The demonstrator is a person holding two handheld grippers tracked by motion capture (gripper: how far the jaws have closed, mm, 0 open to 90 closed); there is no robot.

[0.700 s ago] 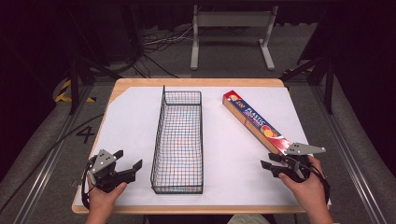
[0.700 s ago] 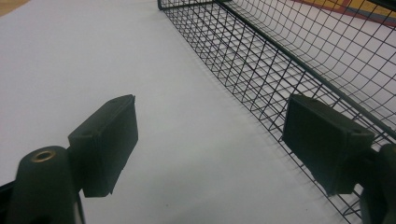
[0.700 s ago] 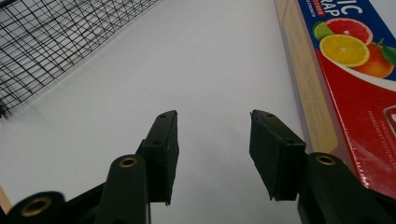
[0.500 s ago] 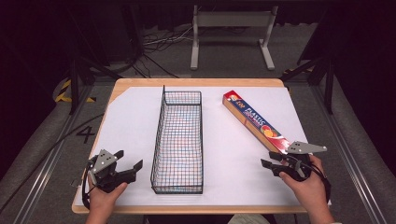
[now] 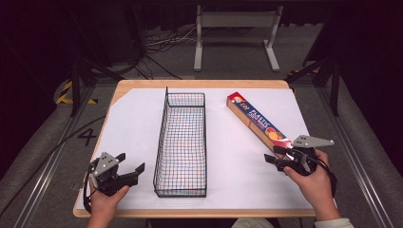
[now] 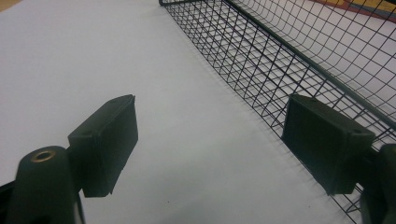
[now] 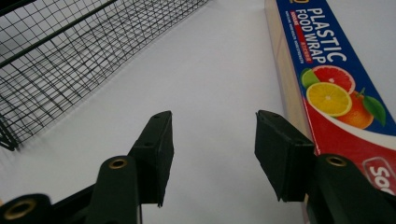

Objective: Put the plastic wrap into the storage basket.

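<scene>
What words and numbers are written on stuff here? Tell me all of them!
"PLASTIC FOOD WRAP" in big white letters on the blue top of the long box.
"So", the start of a cut-off word, on the red end of that box, near the right tongs.
"4" marked on the floor left of the table.
A small red line beside "FOOD WRAP" and the yellow corner label are too small to read.

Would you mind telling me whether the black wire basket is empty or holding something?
Empty: through the black wire basket only the white table cover shows.
</scene>
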